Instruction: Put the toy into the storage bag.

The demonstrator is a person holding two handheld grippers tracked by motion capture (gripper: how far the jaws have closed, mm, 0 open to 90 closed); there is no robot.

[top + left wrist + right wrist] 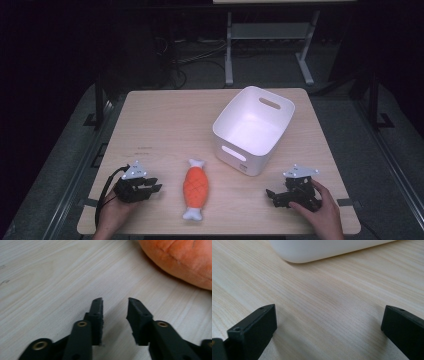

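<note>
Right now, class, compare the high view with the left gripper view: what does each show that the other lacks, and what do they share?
High view alone: the white bin, the right gripper, both hands, and the toy's white bone ends. Left gripper view alone: the bare gap between the left gripper jaws, nothing in it, and the wood grain close up. Shared: the orange plush toy and the wooden table.

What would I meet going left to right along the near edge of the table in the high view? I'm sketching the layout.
Left tongs → orange plush toy → right tongs. The white bin sits farther back, between the toy and the right tongs.
</note>
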